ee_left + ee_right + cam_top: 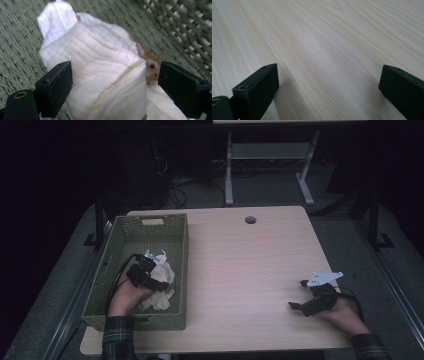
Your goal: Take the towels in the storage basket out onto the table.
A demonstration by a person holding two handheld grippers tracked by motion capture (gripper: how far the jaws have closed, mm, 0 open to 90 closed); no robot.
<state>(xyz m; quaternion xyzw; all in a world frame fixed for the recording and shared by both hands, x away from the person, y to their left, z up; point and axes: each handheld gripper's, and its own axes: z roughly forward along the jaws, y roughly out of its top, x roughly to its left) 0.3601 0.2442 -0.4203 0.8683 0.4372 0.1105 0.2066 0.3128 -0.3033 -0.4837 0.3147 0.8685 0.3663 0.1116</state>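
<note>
A crumpled white cloth (161, 279) with faint tan creases and a brown patch lies inside a rectangular green woven basket (176, 234), toward the basket's near right part and close against its right wall. In the left gripper view the cloth (100, 80) bulges up as a ribbed, folded mound, a brown perforated piece (151, 68) showing at its right side, with the basket's woven floor (17, 45) behind it and the latticed wall (180, 27) to the right.

The left gripper (146, 271) reaches down into the basket over the cloth. Its jaws stand wide apart, one on each side of the mound; the left one looks to be just at the cloth's edge and the right one stands beside the brown piece, and neither is closed on anything. Inside the basket the far half of the floor is bare, while the walls hem the gripper in closely at right.

The basket sits along the left edge of the pale wooden desk (250, 265), running from the far left corner almost to the near edge. The rest of the desk, from the basket's right wall to the right edge, is open, apart from a round cable hole (250, 220) near the far edge.

The right gripper (304, 296) rests near the near right corner, well apart from the basket, with its jaws spread wide over bare wood (324, 50) and nothing between them.
</note>
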